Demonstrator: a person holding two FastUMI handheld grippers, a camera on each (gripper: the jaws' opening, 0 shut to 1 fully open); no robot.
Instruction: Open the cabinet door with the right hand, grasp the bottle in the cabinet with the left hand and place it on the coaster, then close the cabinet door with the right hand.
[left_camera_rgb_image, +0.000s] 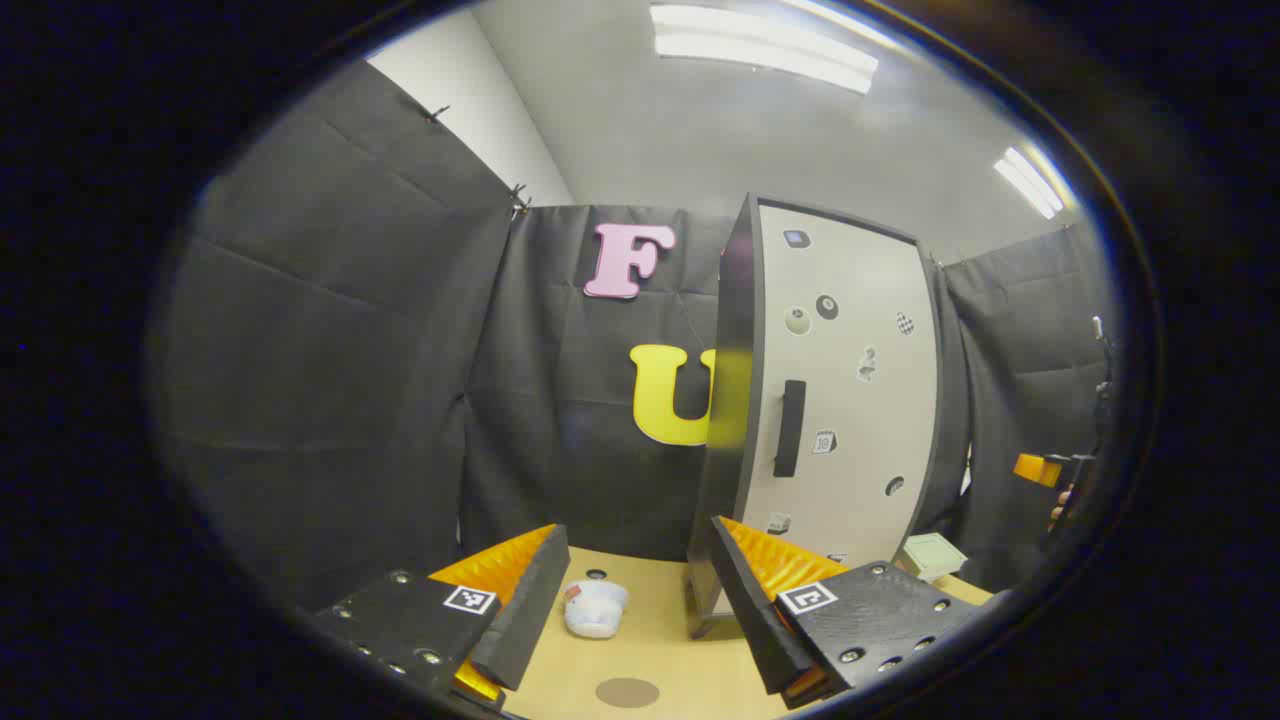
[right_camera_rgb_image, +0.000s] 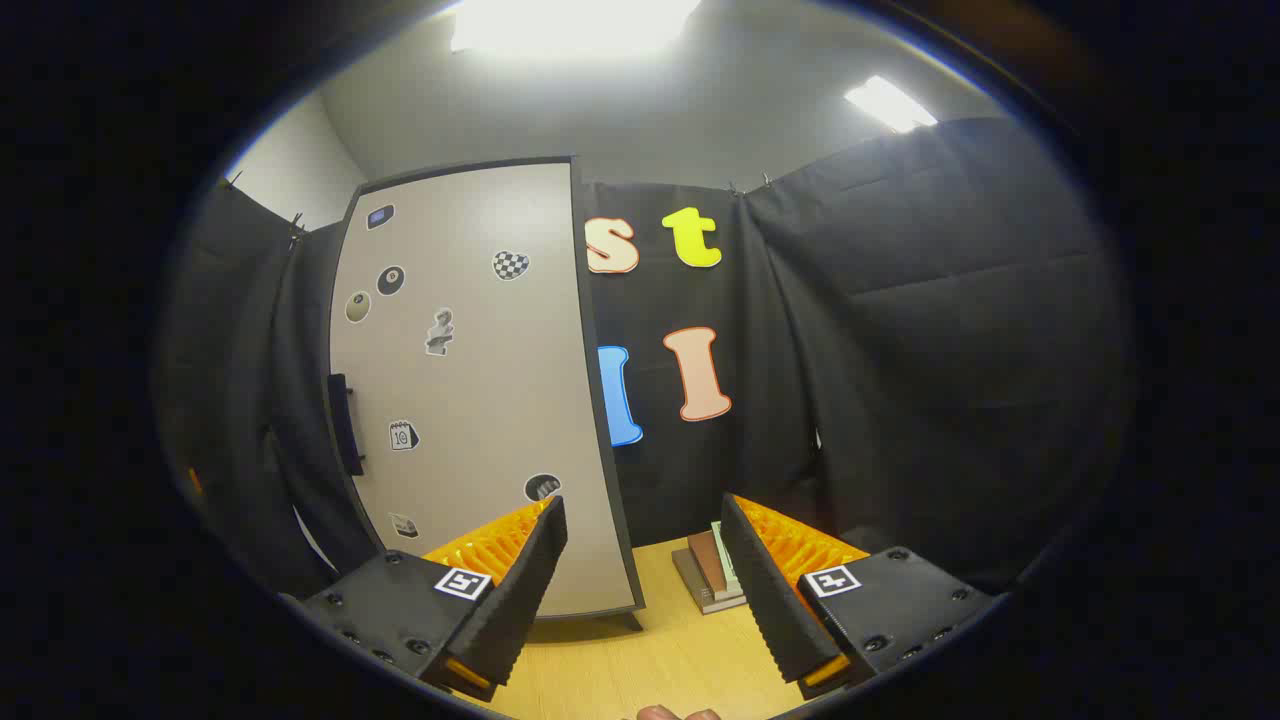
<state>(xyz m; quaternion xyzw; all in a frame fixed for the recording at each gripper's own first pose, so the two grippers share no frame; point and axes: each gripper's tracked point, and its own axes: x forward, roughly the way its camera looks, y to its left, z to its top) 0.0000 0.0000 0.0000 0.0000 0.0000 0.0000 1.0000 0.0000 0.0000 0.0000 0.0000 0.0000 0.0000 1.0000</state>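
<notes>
In the left gripper view, the left gripper (left_camera_rgb_image: 632, 600) hangs low over the desk (left_camera_rgb_image: 690, 655) with its 2 fingers (left_camera_rgb_image: 520, 610) spread wide and nothing between them. On the desk just ahead of the fingers lies a round brown coaster (left_camera_rgb_image: 627, 692), bare on top. A little farther on, between the fingers, a small white cup-like thing (left_camera_rgb_image: 594, 609) lies on the desk; what it is cannot be told. Beyond the right-hand finger stands the cabinet (left_camera_rgb_image: 730, 400), seen from its dark side edge, with its pale door (left_camera_rgb_image: 850, 400) shut flat against it. A dark upright handle (left_camera_rgb_image: 789, 428) sits on the door near that edge, and several small stickers (left_camera_rgb_image: 824, 441) are scattered over the door. A pale green box (left_camera_rgb_image: 931, 555) rests on the desk beside the cabinet's foot. The bottle sits out of sight, as the door is shut.

In the right gripper view, the right gripper (right_camera_rgb_image: 642, 590) also hangs over the desk (right_camera_rgb_image: 640, 670), its 2 fingers (right_camera_rgb_image: 525, 590) parted and empty. Just ahead of its right-hand finger a few books (right_camera_rgb_image: 708, 575) lie stacked on the desk. To the left stands the door (right_camera_rgb_image: 470, 400), shut, with the handle (right_camera_rgb_image: 344, 424) at its far left edge, well apart from the fingers.
</notes>
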